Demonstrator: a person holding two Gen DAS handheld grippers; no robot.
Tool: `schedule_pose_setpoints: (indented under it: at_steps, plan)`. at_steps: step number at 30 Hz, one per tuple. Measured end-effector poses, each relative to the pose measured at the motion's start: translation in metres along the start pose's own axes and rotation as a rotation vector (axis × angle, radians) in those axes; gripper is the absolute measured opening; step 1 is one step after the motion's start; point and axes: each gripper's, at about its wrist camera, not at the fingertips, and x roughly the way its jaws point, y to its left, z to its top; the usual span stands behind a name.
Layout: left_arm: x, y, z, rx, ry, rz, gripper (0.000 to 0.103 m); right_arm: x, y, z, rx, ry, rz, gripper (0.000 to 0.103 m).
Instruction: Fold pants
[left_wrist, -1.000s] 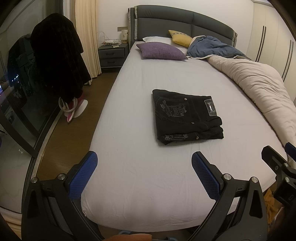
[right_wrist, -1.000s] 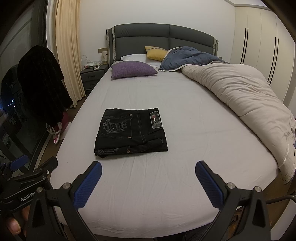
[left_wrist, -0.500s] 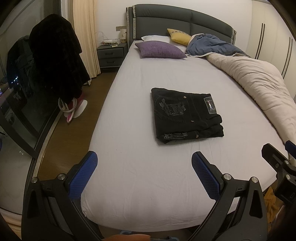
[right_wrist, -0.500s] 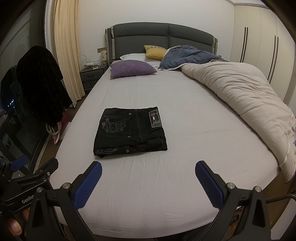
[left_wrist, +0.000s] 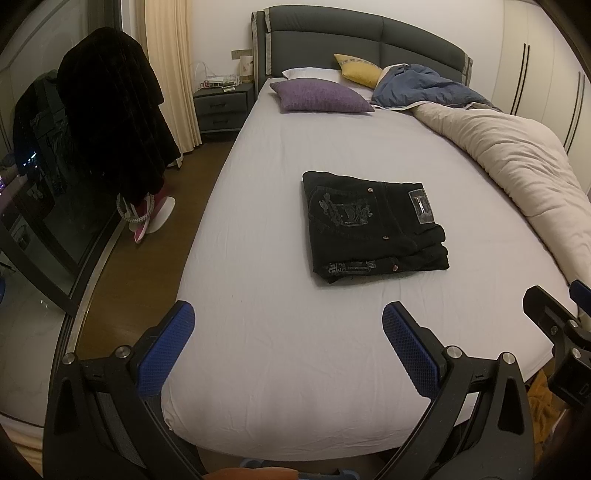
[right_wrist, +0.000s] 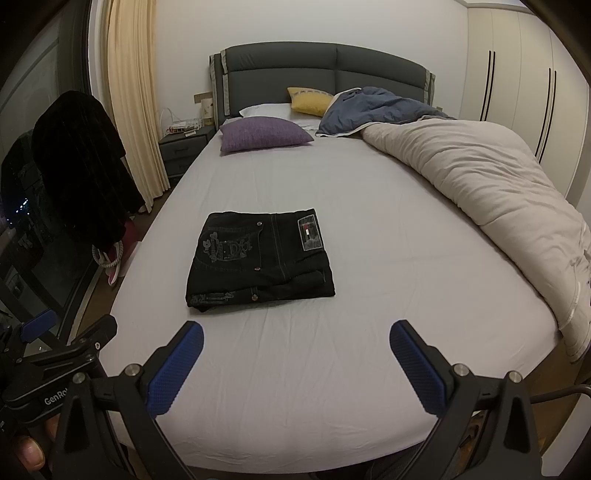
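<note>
**Two Tongs Clear, Pants Folded**

Both my left tongs (left_wrist: 288, 350) and right tongs (right_wrist: 295, 360) stand apart and empty, near the foot of the bed (left_wrist: 258, 369). The pants (right_wrist: 258, 258) lie folded in a compact stack mid-bed. Risk: any further contact could drag the top layer and undo the fold, since the near edge looks loose. The beige duvet (right_wrist: 480, 184) is heaped right, the purple pillow (right_wrist: 264, 136) far; neither obstructs.
</note>
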Motion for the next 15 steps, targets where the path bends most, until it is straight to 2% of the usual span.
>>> schedule_pose_setpoints:
  at_steps: [15]
  plan:
    - [0.0082,0.0006,-0.0006,0.014,0.013,0.004,0.103,0.0041,-0.0012,-0.0032,0.004,0.010,0.004,0.103]
